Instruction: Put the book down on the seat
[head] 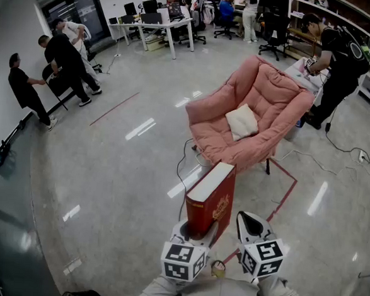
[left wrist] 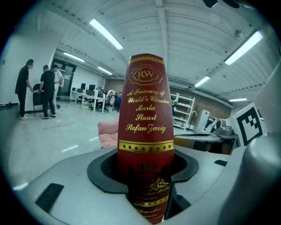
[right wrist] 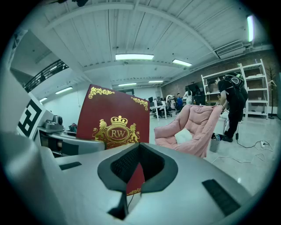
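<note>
2 grippers sit nearest the camera, in front of the pink armchair (head: 267,96). Of these, the left gripper (head: 199,230) has its jaws clamped on the lower spine of the red book (head: 212,200), which stands upright in the air before the armchair's front edge, not on the seat. Just beside the book, the right gripper (head: 250,226) has its jaws together with nothing between them. On the armchair's seat lies 1 white cushion (head: 242,121). Just beyond the armchair stands 1 person in black (head: 340,57).
</note>
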